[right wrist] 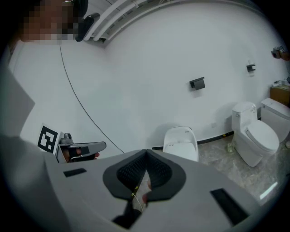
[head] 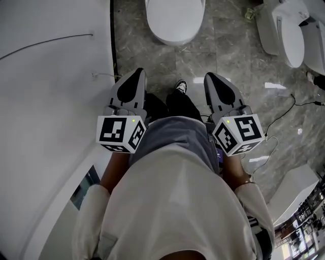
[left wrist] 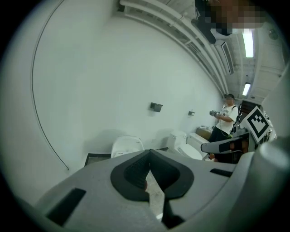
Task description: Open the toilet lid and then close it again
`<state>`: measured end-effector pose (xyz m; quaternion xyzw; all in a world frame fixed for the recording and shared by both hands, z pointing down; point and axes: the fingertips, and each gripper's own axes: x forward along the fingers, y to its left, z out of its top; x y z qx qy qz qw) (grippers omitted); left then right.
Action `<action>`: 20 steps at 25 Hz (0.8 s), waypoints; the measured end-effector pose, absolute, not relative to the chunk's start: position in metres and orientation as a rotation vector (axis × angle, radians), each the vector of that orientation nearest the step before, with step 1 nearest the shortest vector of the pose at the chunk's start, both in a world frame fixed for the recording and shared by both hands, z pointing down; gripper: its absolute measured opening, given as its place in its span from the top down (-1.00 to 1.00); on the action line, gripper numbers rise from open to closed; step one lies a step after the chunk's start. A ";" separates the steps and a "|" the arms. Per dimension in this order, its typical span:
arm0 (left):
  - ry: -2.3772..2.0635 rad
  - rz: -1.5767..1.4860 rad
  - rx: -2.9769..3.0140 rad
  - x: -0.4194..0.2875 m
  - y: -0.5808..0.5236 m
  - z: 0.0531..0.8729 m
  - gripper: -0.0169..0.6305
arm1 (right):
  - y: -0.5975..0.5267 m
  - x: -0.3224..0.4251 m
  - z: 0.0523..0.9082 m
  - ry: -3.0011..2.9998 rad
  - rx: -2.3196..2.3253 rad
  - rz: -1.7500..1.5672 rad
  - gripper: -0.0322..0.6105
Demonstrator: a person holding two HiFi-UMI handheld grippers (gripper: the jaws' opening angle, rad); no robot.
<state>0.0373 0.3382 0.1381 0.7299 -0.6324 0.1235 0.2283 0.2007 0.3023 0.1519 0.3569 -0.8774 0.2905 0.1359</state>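
Ahead against wall (head: 51,76): toilet (head: 155,31), lid (head: 175,15) seemingly down. Jaws together, holding nothing: left gripper (head: 137,73), right gripper (head: 212,77). Best get close first, slip jaws under lid's front edge, lift slowly.

Arms forward, left tool (head: 138,73) and right tool (head: 209,77) side by side, angled downward, jaws together, empty

The toilet (head: 174,20) runs off the head view's top edge. What the distant person (left wrist: 225,118) holds is too small to tell.
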 end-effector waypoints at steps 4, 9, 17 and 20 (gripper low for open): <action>-1.742 0.329 2.010 0.040 0.325 0.139 0.93 | 0.293 0.200 0.156 -2.538 1.020 0.848 0.87; -1.727 0.304 2.018 0.035 0.307 0.143 0.92 | 0.280 0.193 0.159 -2.527 1.028 0.829 0.87; -1.673 0.277 2.050 0.027 0.269 0.152 0.93 | 0.250 0.180 0.158 -2.510 1.059 0.775 0.87; -1.662 0.271 2.052 0.018 0.249 0.155 0.92 | 0.234 0.170 0.161 -2.500 1.048 0.772 0.87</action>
